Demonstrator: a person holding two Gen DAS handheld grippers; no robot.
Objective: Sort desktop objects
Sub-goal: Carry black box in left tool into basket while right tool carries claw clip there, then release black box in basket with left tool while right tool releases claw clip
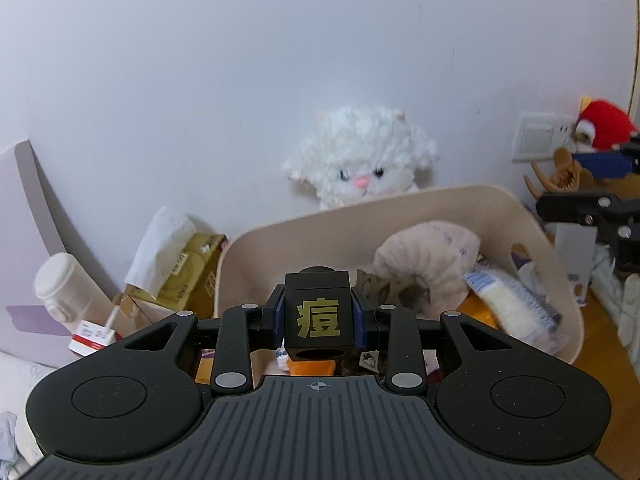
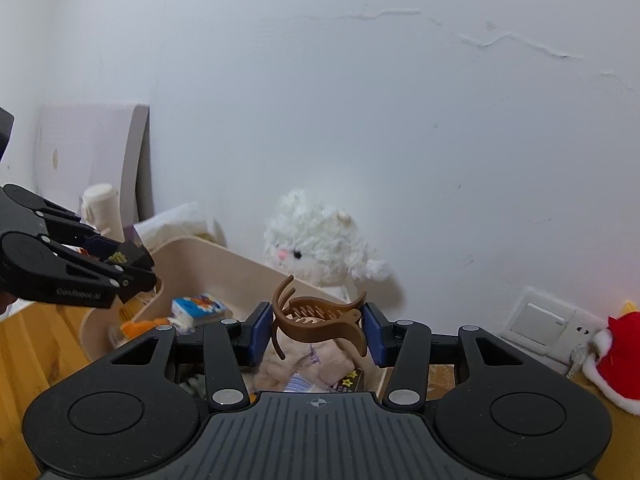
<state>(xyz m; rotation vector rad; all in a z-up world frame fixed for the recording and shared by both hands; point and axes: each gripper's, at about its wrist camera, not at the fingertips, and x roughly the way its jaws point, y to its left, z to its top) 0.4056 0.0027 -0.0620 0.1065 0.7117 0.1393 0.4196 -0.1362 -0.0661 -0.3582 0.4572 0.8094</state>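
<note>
The left gripper (image 1: 318, 318) is clamped on one black cube with a gold character (image 1: 317, 314), held above the near rim of the single beige plastic bin (image 1: 280, 236). The right gripper (image 2: 318, 332) pinches one brown plastic claw hair clip (image 2: 318, 318) over the same bin (one fluffy white plush toy (image 1: 360, 160) sits behind its far rim, against the wall).

1. My left wrist camera sits just behind my left fingers (image 1: 276, 316), close above the beige bin (image 1: 256, 256), facing the white wall (image 1: 240, 60).
2. My right wrist camera looks along my right fingers (image 2: 256, 334) at the bin's (image 2: 224, 264) right part, facing the same wall.
3. Both views share the bin and the white plush toy (image 1: 360, 160) behind it; each glimpses the other gripper.
</note>
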